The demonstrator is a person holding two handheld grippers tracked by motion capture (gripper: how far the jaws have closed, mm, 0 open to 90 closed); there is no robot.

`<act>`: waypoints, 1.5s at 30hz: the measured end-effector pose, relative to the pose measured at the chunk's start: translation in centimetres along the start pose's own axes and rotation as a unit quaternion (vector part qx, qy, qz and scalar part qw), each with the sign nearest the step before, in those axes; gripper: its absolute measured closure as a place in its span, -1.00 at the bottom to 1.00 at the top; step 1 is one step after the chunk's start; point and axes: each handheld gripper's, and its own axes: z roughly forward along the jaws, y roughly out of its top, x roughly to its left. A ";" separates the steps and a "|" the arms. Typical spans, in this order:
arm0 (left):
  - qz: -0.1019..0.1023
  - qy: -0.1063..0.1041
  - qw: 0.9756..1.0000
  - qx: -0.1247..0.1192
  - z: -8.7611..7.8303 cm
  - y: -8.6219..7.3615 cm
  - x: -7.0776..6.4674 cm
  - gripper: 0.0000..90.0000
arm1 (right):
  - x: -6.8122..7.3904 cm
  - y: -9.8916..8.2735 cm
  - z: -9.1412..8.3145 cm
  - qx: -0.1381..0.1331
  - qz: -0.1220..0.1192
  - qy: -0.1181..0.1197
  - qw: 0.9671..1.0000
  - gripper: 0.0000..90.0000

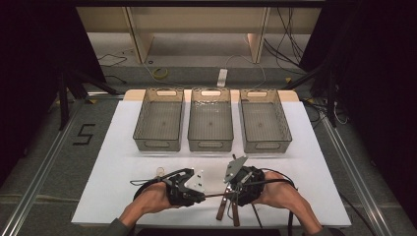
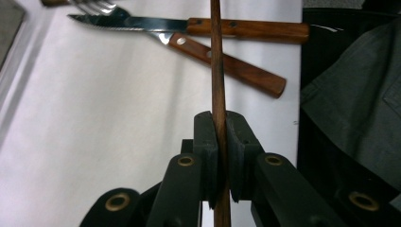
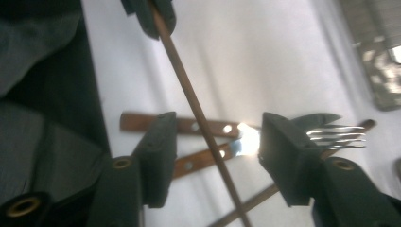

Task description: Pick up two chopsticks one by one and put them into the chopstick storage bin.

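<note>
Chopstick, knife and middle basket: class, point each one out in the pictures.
Chopstick (image 2: 218,71), left gripper view, mid-shaft.
Knife (image 2: 246,29), left gripper view, wooden handle.
Middle basket (image 1: 210,146), high view, near wall.

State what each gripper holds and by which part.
The left gripper clamps a thin wooden stick near one end. The right gripper stands open around the stick, holding nothing.

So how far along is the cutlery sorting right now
Barely started. All three bins look empty. In hand: the left hand-held gripper is shut on a thin wooden stick, which also passes between the open jaws of the right hand-held gripper without being pressed. Still left on the white table: a wood-handled knife, a second wood-handled piece and a fork.
</note>
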 end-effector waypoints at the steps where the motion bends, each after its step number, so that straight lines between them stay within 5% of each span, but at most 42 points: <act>1: -0.005 0.004 1.000 0.000 -0.1 -0.1 0.2 0.86 | -0.1 -0.2 -0.2 -0.007 0.013 -0.007 1.000 -0.02; 6: -0.034 0.036 0.999 -0.003 -1.1 -0.3 0.9 0.86 | -0.9 -1.9 -0.8 -0.061 0.062 -0.064 0.994 -0.11; 10: -0.058 0.063 0.996 -0.012 -1.9 -0.4 1.4 0.86 | -1.4 -3.2 -1.2 -0.110 0.106 -0.094 0.984 -0.18; 14: -0.084 0.083 0.993 -0.026 -2.5 -0.7 1.9 0.86 | -1.2 -3.7 -1.4 -0.111 0.129 -0.106 0.980 -0.26; 17: -0.118 0.105 0.987 -0.043 -3.2 -0.9 2.4 0.86 | -1.0 -4.1 -1.3 -0.096 0.160 -0.119 0.975 -0.32; 18: -0.139 0.115 0.982 -0.057 -3.7 -1.1 2.7 0.86 | -1.0 -4.2 -1.2 -0.092 0.167 -0.119 0.974 -0.33; 20: -0.151 0.113 0.980 -0.068 -4.1 -1.3 3.0 0.86 | -1.1 -4.6 -1.0 -0.085 0.179 -0.116 0.973 -0.36; 23: -0.181 0.117 0.972 -0.088 -5.0 -1.9 3.7 0.86 | -1.1 -5.0 -0.7 -0.075 0.199 -0.113 0.971 -0.38; 24: -0.193 0.125 0.968 -0.095 -5.5 -2.1 3.9 0.86 | -1.1 -5.1 -0.6 -0.074 0.201 -0.113 0.970 -0.38; 25: -0.193 0.125 0.968 -0.095 -5.5 -2.1 3.9 0.86 | -1.1 -5.2 -0.6 -0.074 0.204 -0.115 0.969 -0.38; 28: -0.212 0.142 0.962 -0.102 -6.4 -2.4 4.3 0.86 | -0.9 -5.4 -0.5 -0.075 0.212 -0.115 0.968 -0.40; 31: -0.218 0.150 0.959 -0.105 -6.8 -2.5 4.6 0.86 | -0.7 -5.7 -0.4 -0.074 0.216 -0.115 0.967 -0.41; 37: -0.249 0.167 0.947 -0.118 -8.1 -3.3 5.9 0.86 | -0.4 -6.1 -0.2 -0.070 0.222 -0.108 0.966 -0.42; 38: -0.260 0.175 0.942 -0.122 -8.6 -3.6 6.4 0.86 | -0.4 -6.1 -0.2 -0.069 0.222 -0.108 0.967 -0.42; 39: -0.266 0.179 0.939 -0.125 -8.8 -3.8 6.7 0.86 | -0.3 -6.1 -0.2 -0.068 0.223 -0.108 0.966 -0.42; 40: -0.266 0.179 0.939 -0.125 -8.8 -3.8 6.7 0.86 | -0.2 -6.1 -0.3 -0.067 0.222 -0.109 0.967 -0.42; 42: -0.282 0.184 0.932 -0.132 -9.2 -4.3 7.4 0.86 | -0.1 -6.1 -0.2 -0.067 0.221 -0.110 0.967 -0.43; 43: -0.297 0.183 0.927 -0.139 -9.3 -4.6 8.0 0.86 | 0.0 -6.2 -0.2 -0.066 0.220 -0.108 0.967 -0.43; 45: -0.306 0.192 0.922 -0.141 -9.4 -4.9 8.5 0.86 | 0.0 -6.3 -0.2 -0.065 0.222 -0.106 0.967 -0.44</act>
